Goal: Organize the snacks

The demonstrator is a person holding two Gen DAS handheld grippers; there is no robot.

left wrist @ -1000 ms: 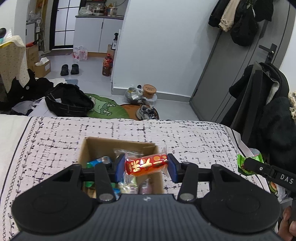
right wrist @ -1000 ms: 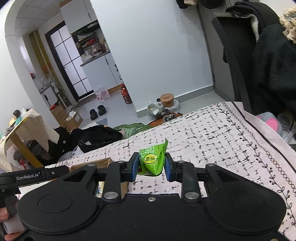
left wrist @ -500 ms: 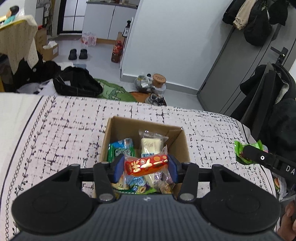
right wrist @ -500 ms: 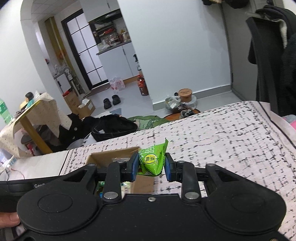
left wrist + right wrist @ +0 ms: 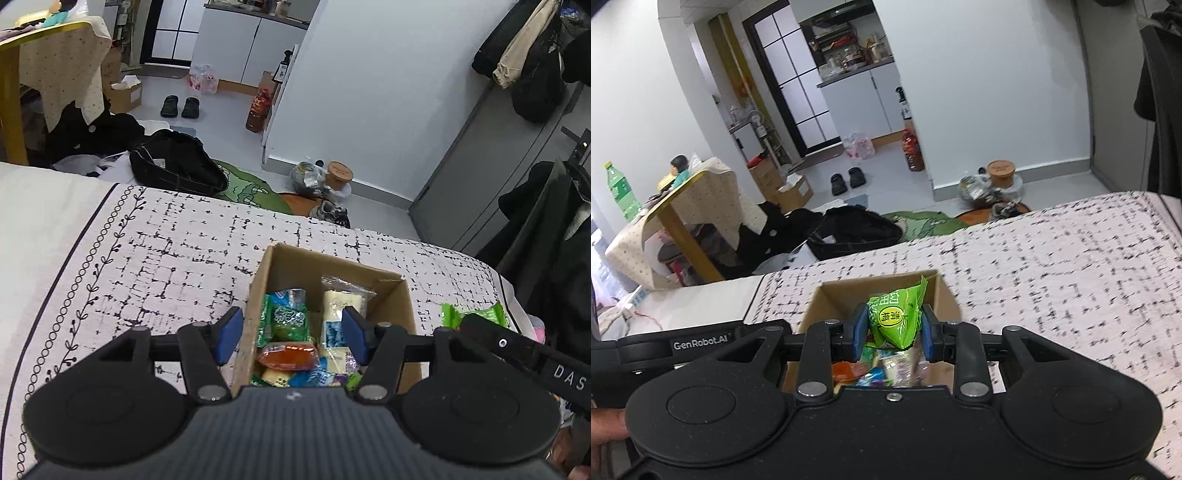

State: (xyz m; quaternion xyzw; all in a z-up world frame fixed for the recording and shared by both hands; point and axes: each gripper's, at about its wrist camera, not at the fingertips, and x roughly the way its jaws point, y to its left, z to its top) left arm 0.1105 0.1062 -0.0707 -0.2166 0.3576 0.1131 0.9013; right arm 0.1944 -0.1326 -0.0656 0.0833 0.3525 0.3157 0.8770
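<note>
Looked along the left gripper (image 5: 291, 332) and saw its jaws apart and opening wider. Found nothing pinched between the blue pads (image 5: 229, 334). Saw the red snack pack (image 5: 288, 354) down in the cardboard box (image 5: 384, 275), lying on top of other snacks and touching neither pad. Spotted the left pad just outside the box's left wall and the right pad over the inside. Counted more snacks in there: a green pack (image 5: 286, 319) near the left wall, a white pack (image 5: 343, 301) toward the back, and blue ones near the front, partly hidden by the gripper body. Saw the box sitting open on a white bed cover (image 5: 166, 258) with black marks.

Looked along the right gripper (image 5: 894, 326) and saw its jaws clamped on a bright green snack bag (image 5: 892, 321). Saw the bag squeezed at both sides, with its pointed top sticking up and a round yellow label facing the camera. Found this bag held up in the air, not inside the box. Noticed it in the left view too, just to the right of the box's right wall, above the bed cover. Caught a bit of a hand (image 5: 605, 424) at the bottom left edge of the right view. Saw slippers (image 5: 846, 181), a black bag (image 5: 857, 229) and a green mat (image 5: 923, 221) on the floor past the bed.
</note>
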